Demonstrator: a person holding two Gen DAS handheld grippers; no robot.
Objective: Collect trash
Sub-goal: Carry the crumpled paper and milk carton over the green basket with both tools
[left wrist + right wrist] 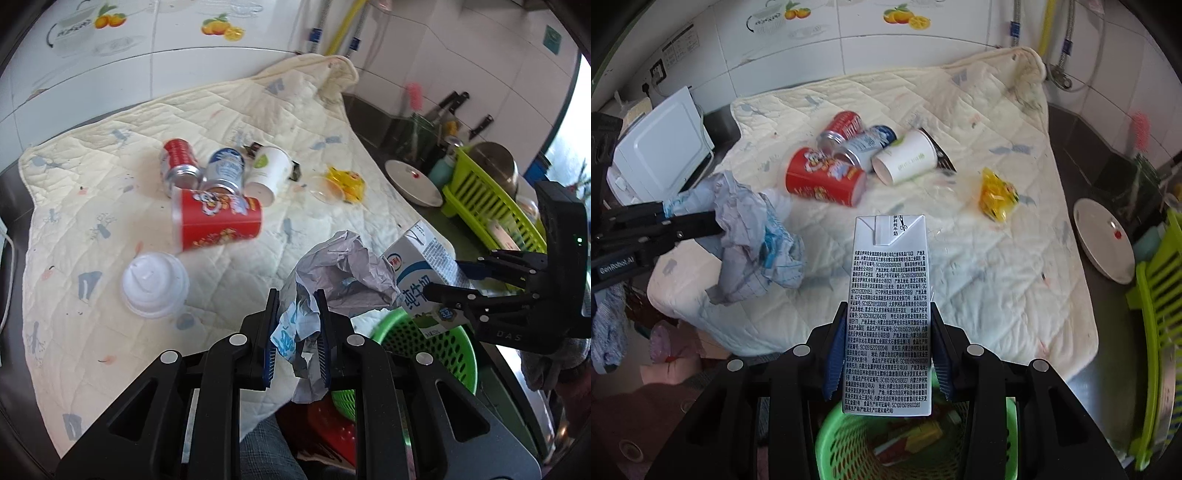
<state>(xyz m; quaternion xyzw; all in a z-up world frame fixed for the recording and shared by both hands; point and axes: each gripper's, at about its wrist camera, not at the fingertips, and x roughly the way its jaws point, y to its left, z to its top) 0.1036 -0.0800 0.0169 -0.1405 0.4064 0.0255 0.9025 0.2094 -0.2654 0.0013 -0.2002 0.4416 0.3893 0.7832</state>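
Observation:
My left gripper (296, 317) is shut on a crumpled grey-and-blue paper wad (343, 273), held above the quilt's front edge; it shows at the left of the right wrist view (753, 236). My right gripper (888, 332) is shut on a white milk carton (888, 314), held over the green mesh basket (849, 443). The carton (424, 273) and basket (436, 343) also show in the left wrist view. On the cream quilt (110, 314) lie a red snack tube (218, 221), two cans (181, 162), a paper cup (267, 171), a yellow wrapper (345, 181) and a white plastic lid (153, 284).
A white plate (1102, 240) and a lime-green dish rack (1156, 306) stand on the counter to the right. A white appliance (661, 147) sits at the left. Knives and a metal pot (491, 162) stand behind the rack. Tiled wall is behind.

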